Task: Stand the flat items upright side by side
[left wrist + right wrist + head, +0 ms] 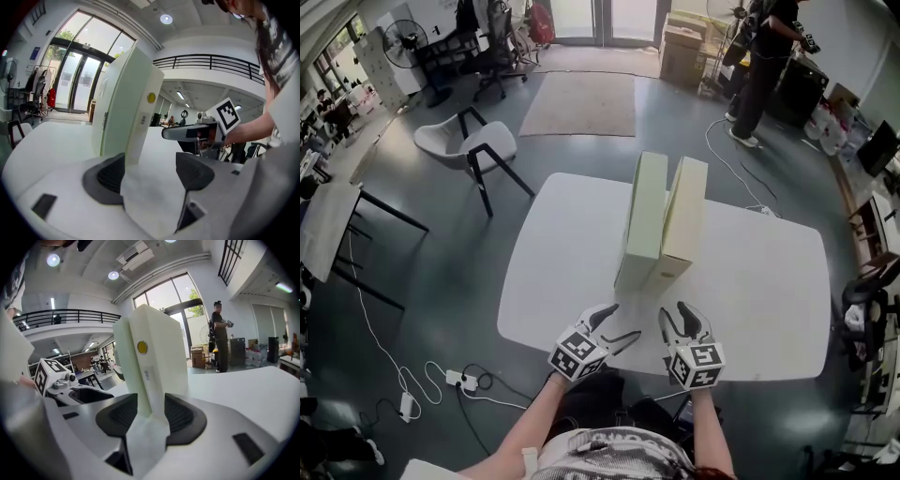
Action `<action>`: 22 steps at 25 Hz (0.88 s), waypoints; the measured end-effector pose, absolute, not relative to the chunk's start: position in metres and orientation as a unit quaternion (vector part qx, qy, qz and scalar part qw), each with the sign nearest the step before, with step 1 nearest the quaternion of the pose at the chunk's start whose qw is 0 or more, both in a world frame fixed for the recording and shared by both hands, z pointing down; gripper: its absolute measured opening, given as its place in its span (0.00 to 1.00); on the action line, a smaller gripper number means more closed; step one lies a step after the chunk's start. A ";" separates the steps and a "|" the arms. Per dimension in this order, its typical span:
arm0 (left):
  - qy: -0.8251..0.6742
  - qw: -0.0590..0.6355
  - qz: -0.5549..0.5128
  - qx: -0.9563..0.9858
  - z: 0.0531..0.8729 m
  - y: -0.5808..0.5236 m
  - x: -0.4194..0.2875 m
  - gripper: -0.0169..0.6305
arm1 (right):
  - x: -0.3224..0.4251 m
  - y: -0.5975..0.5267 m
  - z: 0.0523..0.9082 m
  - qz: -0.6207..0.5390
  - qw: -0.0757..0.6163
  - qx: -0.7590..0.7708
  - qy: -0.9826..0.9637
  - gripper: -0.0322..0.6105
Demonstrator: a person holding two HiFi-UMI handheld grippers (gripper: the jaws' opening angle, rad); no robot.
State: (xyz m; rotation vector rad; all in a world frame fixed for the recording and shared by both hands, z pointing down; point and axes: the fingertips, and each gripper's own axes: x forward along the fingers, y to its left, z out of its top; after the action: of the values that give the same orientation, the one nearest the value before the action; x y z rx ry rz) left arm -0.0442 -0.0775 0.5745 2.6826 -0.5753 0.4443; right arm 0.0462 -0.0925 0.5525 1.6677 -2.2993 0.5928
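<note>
Two flat boxes stand upright side by side in the middle of the white table [769,291]: a pale green box [645,216] on the left and a cream box [682,225] touching it on the right. Both grippers hover near the table's front edge, short of the boxes' near ends. My left gripper [616,328] is open and empty; its view shows the green box [117,108] ahead on the left. My right gripper [682,319] is also open, with the cream box [157,357], marked by a yellow sticker, straight ahead beyond its pads [180,416].
A white chair [464,141] stands on the floor at the left. A power strip [457,379] and cables lie under the table's near-left corner. A person [764,66] stands at the back right beside stacked cardboard boxes [682,52]. A rug [579,103] lies beyond the table.
</note>
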 end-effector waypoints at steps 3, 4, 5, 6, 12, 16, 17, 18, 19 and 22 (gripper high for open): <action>-0.209 0.175 0.157 0.949 0.569 -0.068 -0.038 0.56 | 0.051 -0.079 0.550 0.208 0.114 0.558 -0.795 0.32; -0.210 0.175 0.158 0.949 0.567 -0.064 -0.037 0.56 | 0.051 -0.074 0.550 0.210 0.113 0.554 -0.797 0.32; -0.212 0.176 0.158 0.948 0.565 -0.059 -0.035 0.56 | 0.052 -0.069 0.549 0.212 0.112 0.550 -0.800 0.32; -0.214 0.180 0.157 0.947 0.563 -0.053 -0.034 0.56 | 0.052 -0.062 0.547 0.213 0.111 0.545 -0.803 0.32; -0.227 0.173 0.147 0.947 0.545 -0.009 -0.020 0.56 | 0.056 -0.022 0.526 0.203 0.097 0.509 -0.831 0.32; -0.230 0.166 0.146 0.948 0.537 0.027 -0.007 0.56 | 0.063 0.015 0.515 0.198 0.092 0.491 -0.844 0.32; -0.233 0.163 0.145 0.948 0.535 0.036 -0.003 0.56 | 0.065 0.024 0.513 0.197 0.091 0.487 -0.846 0.32; -0.236 0.161 0.144 0.948 0.533 0.044 0.000 0.56 | 0.067 0.033 0.511 0.196 0.091 0.483 -0.848 0.32; -0.240 0.159 0.143 0.947 0.532 0.053 0.003 0.56 | 0.069 0.041 0.510 0.194 0.091 0.479 -0.851 0.32; -0.249 0.159 0.139 0.945 0.526 0.078 0.008 0.56 | 0.071 0.066 0.503 0.186 0.092 0.468 -0.859 0.29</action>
State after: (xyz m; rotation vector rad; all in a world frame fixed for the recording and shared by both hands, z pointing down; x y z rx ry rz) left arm 0.0075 0.0782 0.5258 2.7019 -0.7121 0.3973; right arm 0.0707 0.0656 0.5027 1.3888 -2.5512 0.5518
